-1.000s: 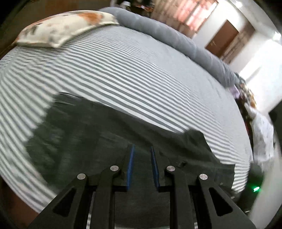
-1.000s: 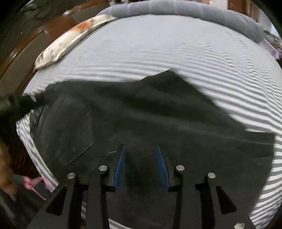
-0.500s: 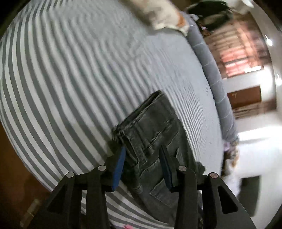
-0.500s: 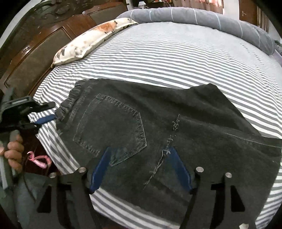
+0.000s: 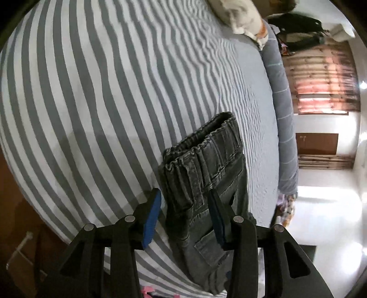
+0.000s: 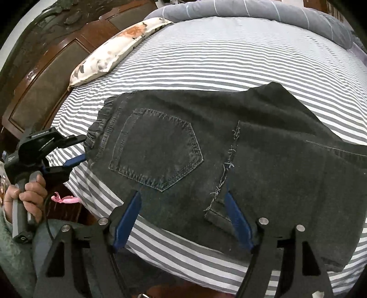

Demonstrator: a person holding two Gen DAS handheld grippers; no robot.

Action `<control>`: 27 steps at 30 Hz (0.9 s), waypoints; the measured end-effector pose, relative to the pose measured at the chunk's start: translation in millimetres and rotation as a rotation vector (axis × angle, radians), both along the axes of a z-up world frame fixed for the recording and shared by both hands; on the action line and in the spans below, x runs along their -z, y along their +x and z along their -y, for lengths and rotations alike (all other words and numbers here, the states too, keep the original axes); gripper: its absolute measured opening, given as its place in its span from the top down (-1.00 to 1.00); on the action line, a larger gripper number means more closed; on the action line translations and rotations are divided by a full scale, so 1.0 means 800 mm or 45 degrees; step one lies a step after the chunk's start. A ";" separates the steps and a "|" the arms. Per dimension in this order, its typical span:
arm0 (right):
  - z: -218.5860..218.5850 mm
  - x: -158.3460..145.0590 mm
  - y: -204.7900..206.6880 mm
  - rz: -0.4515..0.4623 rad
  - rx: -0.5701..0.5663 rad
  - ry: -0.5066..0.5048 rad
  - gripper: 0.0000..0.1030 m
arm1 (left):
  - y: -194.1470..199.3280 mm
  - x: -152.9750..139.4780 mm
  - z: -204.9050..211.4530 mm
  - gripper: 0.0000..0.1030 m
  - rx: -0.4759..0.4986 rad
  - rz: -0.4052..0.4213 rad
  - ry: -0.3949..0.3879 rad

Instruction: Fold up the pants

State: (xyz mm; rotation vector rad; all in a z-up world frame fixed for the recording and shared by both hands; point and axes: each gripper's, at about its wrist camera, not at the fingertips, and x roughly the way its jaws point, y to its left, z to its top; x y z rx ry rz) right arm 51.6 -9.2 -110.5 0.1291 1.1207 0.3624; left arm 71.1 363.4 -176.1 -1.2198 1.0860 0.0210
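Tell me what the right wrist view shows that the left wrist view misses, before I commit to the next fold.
Only the right wrist view shows the back pocket in full, the frayed leg hem folded over the seat, the wooden headboard, and the left gripper with open jaws at the waistband.

Only the left wrist view shows the waistband's stacked layers end-on, and the curtained window and door.

Both show the black jeans on the striped sheet, the floral pillow and the grey bolster.
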 end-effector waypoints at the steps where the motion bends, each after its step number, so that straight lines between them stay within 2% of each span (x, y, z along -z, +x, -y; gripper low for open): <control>1: -0.002 0.000 0.000 0.001 -0.004 -0.004 -0.42 | 0.002 0.002 0.000 0.18 0.002 -0.002 -0.013; 3: -0.005 0.001 0.000 0.008 -0.016 -0.025 -0.42 | 0.010 0.010 0.000 0.18 0.007 -0.001 -0.046; 8: -0.007 0.004 0.004 0.001 -0.017 -0.025 -0.43 | 0.037 0.024 0.006 0.14 0.012 0.000 -0.044; 11: -0.007 0.006 0.007 -0.003 -0.010 -0.031 -0.43 | 0.047 0.023 0.009 0.04 0.011 0.025 -0.050; 12: -0.008 0.007 0.007 -0.005 -0.008 -0.038 -0.43 | 0.048 0.021 0.010 0.07 0.008 0.031 -0.046; 13: -0.008 0.006 0.008 -0.005 -0.006 -0.042 -0.43 | 0.049 0.018 0.012 0.33 0.014 0.043 -0.023; 15: -0.008 0.004 0.007 0.004 -0.007 -0.043 -0.43 | 0.047 0.010 0.016 0.43 0.053 0.073 0.042; 19: -0.004 -0.004 0.004 0.029 -0.010 -0.074 -0.47 | 0.044 -0.030 0.032 0.50 0.073 0.138 0.134; 21: 0.004 -0.010 0.000 0.043 0.003 -0.061 -0.47 | 0.044 -0.062 0.050 0.51 0.105 0.202 0.182; 27: 0.070 -0.039 -0.022 0.095 0.112 0.004 -0.50 | 0.045 -0.182 0.154 0.54 0.342 0.475 0.397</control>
